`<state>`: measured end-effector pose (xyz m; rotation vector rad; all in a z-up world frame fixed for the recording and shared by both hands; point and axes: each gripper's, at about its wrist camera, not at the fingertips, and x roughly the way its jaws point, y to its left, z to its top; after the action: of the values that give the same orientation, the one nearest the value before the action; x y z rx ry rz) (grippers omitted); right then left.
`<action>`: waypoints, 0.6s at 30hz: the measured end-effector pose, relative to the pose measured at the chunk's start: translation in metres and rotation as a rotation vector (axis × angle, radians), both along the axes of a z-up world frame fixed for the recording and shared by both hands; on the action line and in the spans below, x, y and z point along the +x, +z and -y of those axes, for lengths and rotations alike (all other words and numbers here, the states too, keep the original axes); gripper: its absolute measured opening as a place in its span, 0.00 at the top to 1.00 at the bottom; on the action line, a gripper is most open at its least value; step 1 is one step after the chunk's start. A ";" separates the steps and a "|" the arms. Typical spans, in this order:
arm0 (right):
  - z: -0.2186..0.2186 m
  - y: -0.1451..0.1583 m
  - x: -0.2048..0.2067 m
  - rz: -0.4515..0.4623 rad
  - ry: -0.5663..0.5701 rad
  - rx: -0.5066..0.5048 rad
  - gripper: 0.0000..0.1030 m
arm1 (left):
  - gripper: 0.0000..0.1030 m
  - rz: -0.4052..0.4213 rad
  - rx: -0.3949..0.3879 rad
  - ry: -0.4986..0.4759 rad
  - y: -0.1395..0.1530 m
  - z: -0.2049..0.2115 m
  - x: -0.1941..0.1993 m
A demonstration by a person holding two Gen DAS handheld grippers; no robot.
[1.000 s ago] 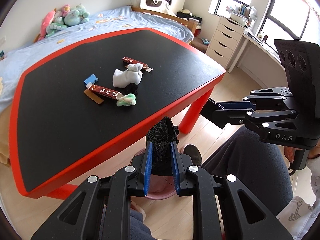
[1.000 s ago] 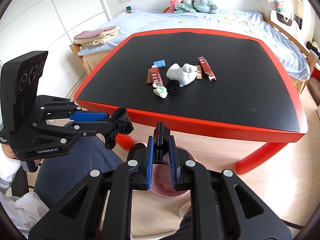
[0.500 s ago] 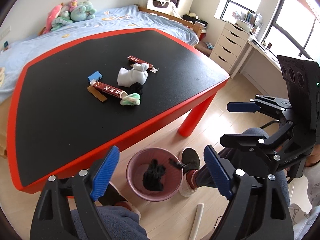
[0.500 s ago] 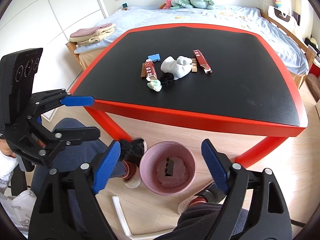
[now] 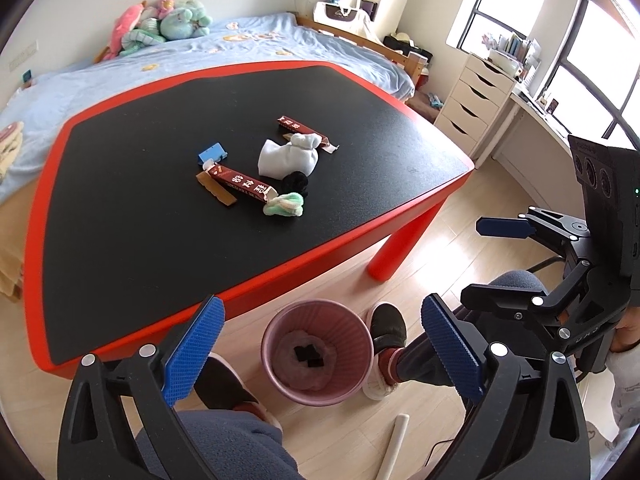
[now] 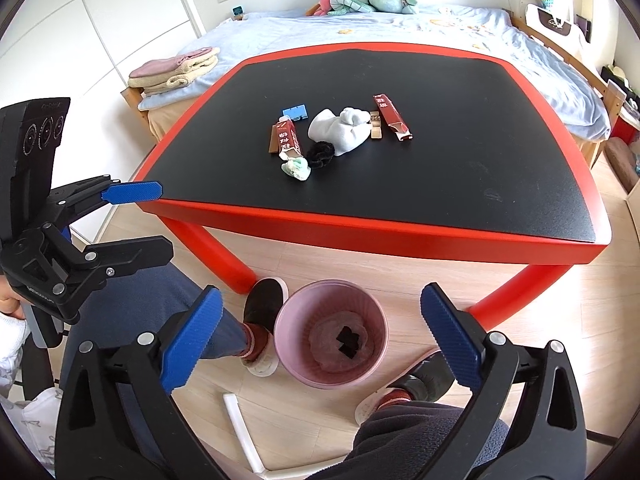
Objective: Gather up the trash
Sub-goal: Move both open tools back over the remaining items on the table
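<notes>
Left claw (image 5: 324,350): wide apart, holding nothing; over the pink bin (image 5: 318,352)
Right claw (image 6: 320,340): wide apart, holding nothing; over the same bin
Bin: on the floor by the red bench (image 5: 132,280); two small dark bits lie inside
Trash on bench: brown wrapper (image 5: 244,183), white sock (image 5: 287,157), black bundle (image 5: 295,183), green-white bundle (image 5: 285,205), blue piece (image 5: 212,154), all close together

Both wrist views downward over bin (image 5: 318,350)
</notes>
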<state>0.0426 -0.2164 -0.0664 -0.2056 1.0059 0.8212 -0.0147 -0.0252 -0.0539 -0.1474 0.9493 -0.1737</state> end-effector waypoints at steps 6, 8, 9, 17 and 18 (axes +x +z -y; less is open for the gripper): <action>0.000 0.001 0.000 0.000 0.001 0.002 0.04 | 0.08 -0.013 -0.011 0.017 0.001 -0.004 0.002; 0.000 0.002 -0.001 -0.003 0.001 0.006 0.04 | 0.08 -0.014 -0.016 0.021 0.002 -0.004 0.002; 0.000 0.003 -0.001 -0.004 0.002 0.008 0.04 | 0.08 -0.014 -0.016 0.023 0.002 -0.005 0.002; 0.000 0.010 0.005 0.013 -0.001 0.010 0.04 | 0.08 -0.024 -0.037 0.052 0.005 -0.012 0.010; 0.000 0.012 0.006 0.016 -0.001 0.012 0.04 | 0.08 -0.023 -0.039 0.055 0.006 -0.012 0.012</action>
<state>0.0489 -0.2163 -0.0544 -0.2011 0.9853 0.8231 -0.0029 -0.0129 -0.0478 -0.2111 0.9642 -0.1404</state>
